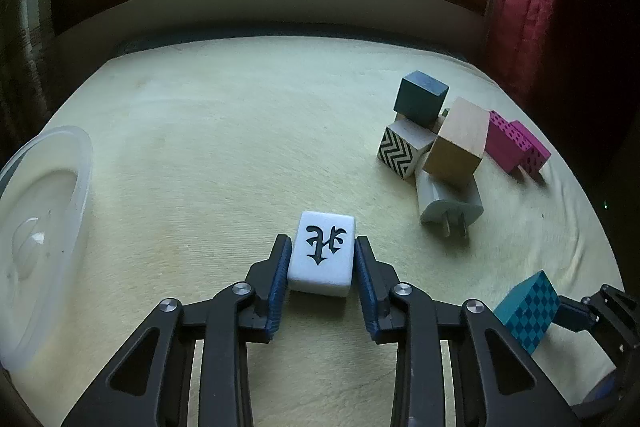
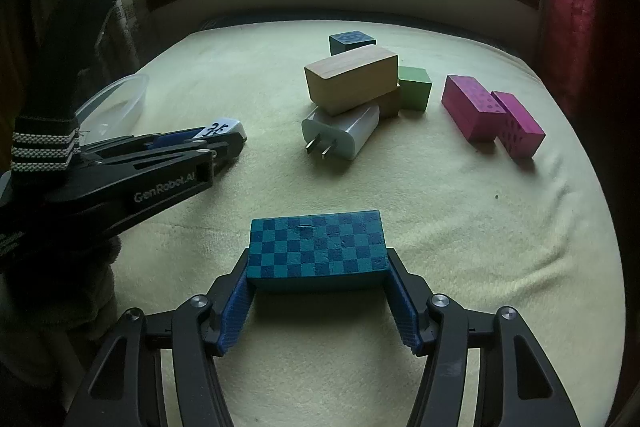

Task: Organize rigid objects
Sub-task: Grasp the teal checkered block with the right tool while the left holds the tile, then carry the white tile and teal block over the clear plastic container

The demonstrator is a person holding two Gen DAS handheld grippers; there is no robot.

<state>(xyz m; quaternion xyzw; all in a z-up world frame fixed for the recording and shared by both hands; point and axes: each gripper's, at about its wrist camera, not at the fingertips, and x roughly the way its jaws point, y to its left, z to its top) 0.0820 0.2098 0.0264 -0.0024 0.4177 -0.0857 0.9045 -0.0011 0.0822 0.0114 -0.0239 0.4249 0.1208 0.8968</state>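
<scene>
My left gripper (image 1: 322, 247) is shut on a white mahjong tile (image 1: 323, 253) with a black character, held just above the pale yellow cloth (image 1: 220, 147). In the right wrist view the same left gripper (image 2: 234, 135) and tile (image 2: 222, 128) show from the side, near a clear plastic container (image 2: 120, 99). A teal checkered block (image 2: 316, 251) sits between the fingers of my right gripper (image 2: 318, 261), which is shut on its ends. From the left wrist view that block (image 1: 528, 311) appears at lower right.
A pile lies at the back right: a dark blue cube (image 1: 420, 97), a tan wooden block (image 1: 460, 143), a zigzag-patterned cube (image 1: 402, 153), a white plug adapter (image 1: 448, 203), a green cube (image 2: 414, 87) and two magenta dotted blocks (image 2: 492, 115). The clear container (image 1: 40, 227) stands far left.
</scene>
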